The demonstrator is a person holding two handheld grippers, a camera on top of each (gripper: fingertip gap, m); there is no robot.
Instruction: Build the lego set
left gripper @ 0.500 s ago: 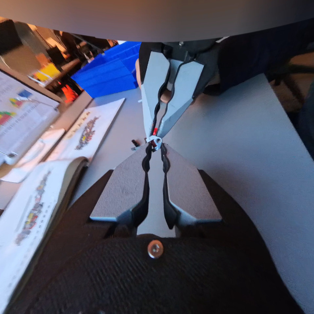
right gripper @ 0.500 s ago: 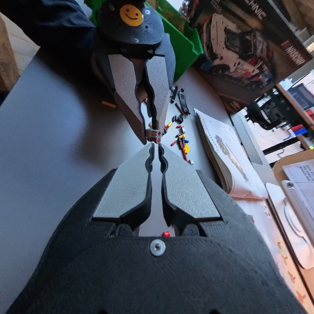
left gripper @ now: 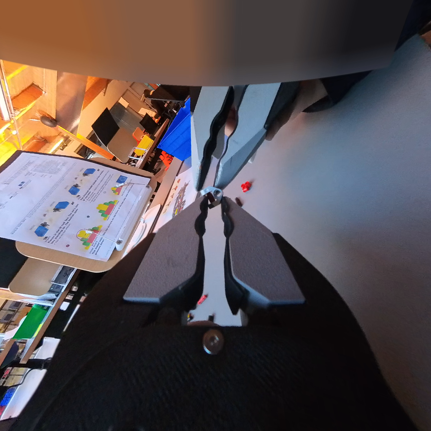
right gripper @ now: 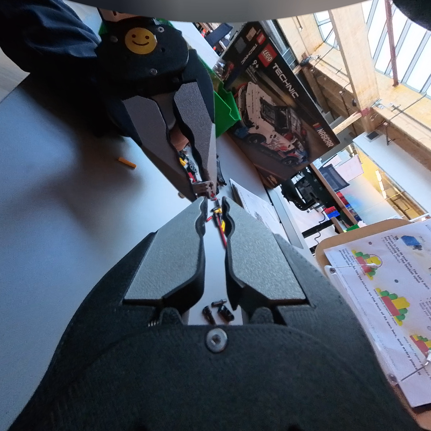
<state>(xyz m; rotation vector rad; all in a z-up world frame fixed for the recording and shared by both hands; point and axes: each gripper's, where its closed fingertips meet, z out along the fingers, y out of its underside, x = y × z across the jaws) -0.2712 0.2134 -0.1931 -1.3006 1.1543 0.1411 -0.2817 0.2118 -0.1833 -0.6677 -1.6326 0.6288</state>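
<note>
Where the two grippers meet nose to nose at frame centre, a small grey piece (left gripper: 213, 192) with a round hole sits pinched in the jaws of the left gripper (left gripper: 213, 201). A dark red peg shows in it.
- Right view confirms: same piece clamped at the left gripper's tips, just above centre, red cross end facing the camera.
- Right gripper (right gripper: 213, 200): jaws slightly spread, nothing between the pads. Tips sit right at the grey piece; cannot tell if one touches it.
- Piece is held clear of the bench (left gripper: 326, 210).

Around it, working outward:
- Red piece (left gripper: 246, 186) and dark pin (left gripper: 238, 200) lie on the bench just right of centre in the left view.
- Loose red, yellow and black parts (right gripper: 218, 224) lie on the bench, seen between the right jaws; three black pins (right gripper: 218, 310) lower down.
- Orange pin (right gripper: 126, 162) sits alone at left of centre.
- Open booklet (right gripper: 256, 207) lies right of centre.
- Car-model box (right gripper: 279, 112) and green bin (right gripper: 227, 112) are at upper middle of the right view.
- Blue bin (left gripper: 177, 140) is above centre in the left view.
- Clipboard with printed sheet (left gripper: 70, 200) stands at the left of that view.
</note>
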